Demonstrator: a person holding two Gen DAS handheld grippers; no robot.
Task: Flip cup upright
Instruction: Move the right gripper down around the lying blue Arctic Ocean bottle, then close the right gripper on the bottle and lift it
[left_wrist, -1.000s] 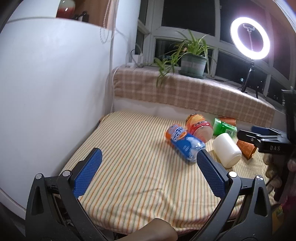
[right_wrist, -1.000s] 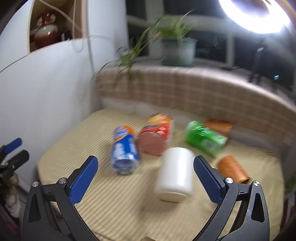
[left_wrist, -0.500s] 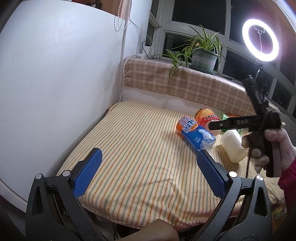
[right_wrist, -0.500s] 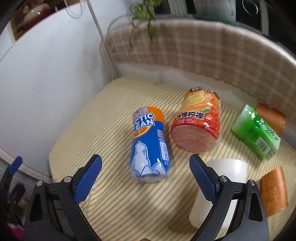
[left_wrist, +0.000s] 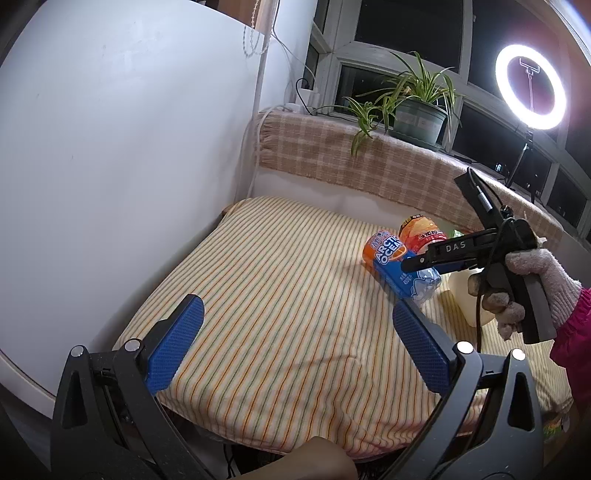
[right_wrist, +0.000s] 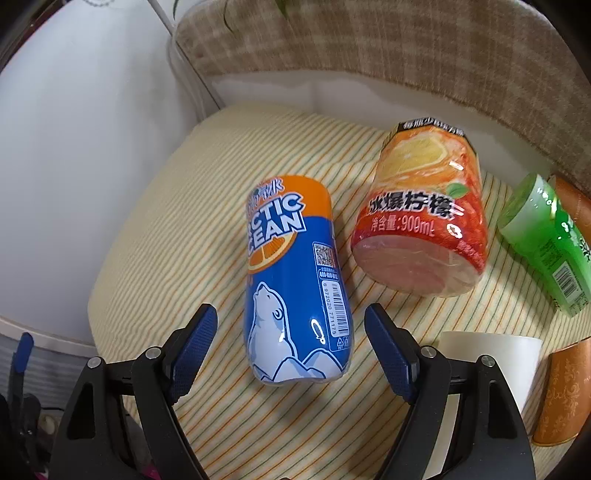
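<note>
A blue and orange "Arctic Ocean" cup (right_wrist: 291, 280) lies on its side on the striped cushion (right_wrist: 177, 206). My right gripper (right_wrist: 290, 350) is open, its blue fingers on either side of the cup's near end, just above it. The same cup (left_wrist: 399, 269) shows in the left wrist view, with the right gripper (left_wrist: 443, 254) hovering over it in a gloved hand. My left gripper (left_wrist: 295, 347) is open and empty over the cushion's near left part.
A red-orange lemon cup (right_wrist: 421, 221), a green cup (right_wrist: 543, 240), a white cup (right_wrist: 491, 365) and two orange-brown cups (right_wrist: 561, 395) lie to the right. White wall (left_wrist: 110, 166) on the left, plaid-covered ledge (left_wrist: 369, 162) with a plant behind.
My right gripper has moved forward and down, from above the white cup to astride the blue cup's near end. The left gripper has pulled back slightly and stays open.
</note>
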